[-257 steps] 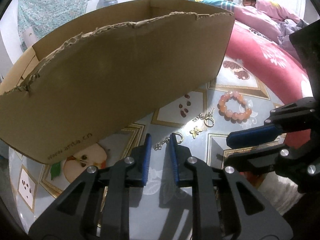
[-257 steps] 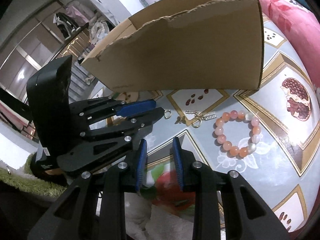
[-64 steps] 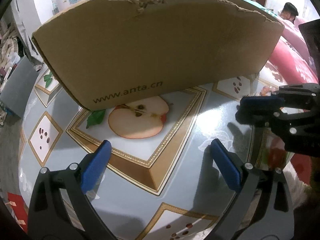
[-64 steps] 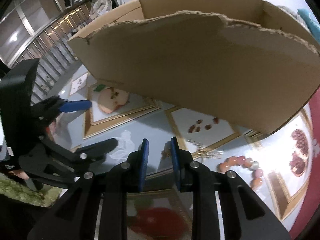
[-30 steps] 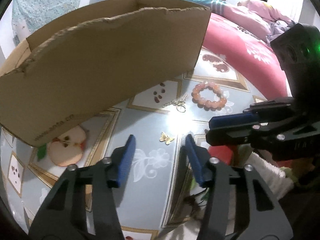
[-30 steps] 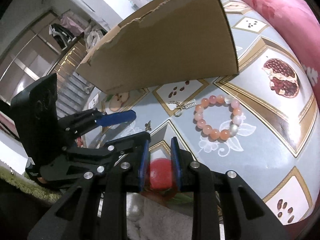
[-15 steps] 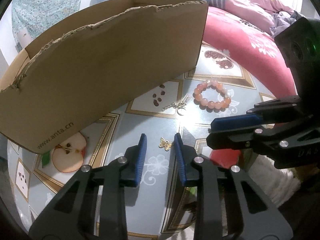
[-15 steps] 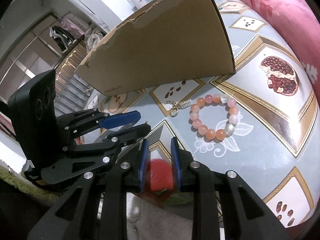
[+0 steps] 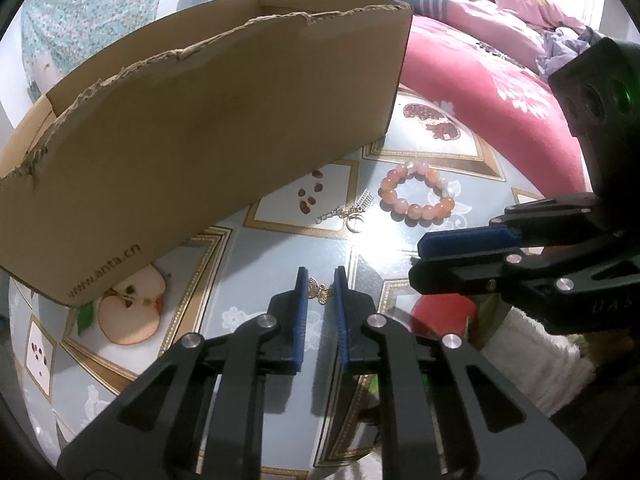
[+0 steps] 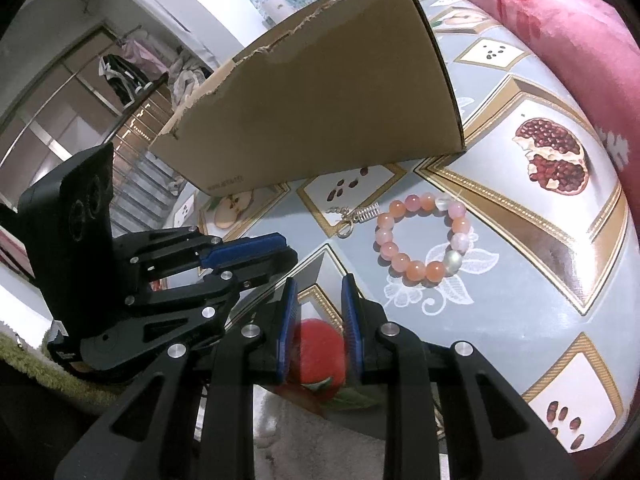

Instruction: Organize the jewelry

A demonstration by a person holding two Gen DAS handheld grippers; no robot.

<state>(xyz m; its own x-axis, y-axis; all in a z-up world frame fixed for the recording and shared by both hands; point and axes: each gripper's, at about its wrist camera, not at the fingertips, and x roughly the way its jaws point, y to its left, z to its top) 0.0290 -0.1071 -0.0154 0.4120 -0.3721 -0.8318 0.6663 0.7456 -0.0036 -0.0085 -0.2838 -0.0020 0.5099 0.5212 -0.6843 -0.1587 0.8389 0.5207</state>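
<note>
A small gold butterfly charm lies on the fruit-print tablecloth. My left gripper points down at it, and its closing jaws touch the charm's two wingtips. In the right wrist view the left gripper hides the charm. Farther back lie an orange bead bracelet and a silver chain with a ring charm. My right gripper hovers at the table's near edge, its pads a little apart with nothing between them.
A tall open cardboard box stands on the table behind the jewelry. A pink quilt lies to the right, and a person rests on it far back. A white towel lies below the right gripper.
My left gripper's jaws have narrowed from wide apart to the butterfly charm's width and now frame it. The right gripper has kept still.
</note>
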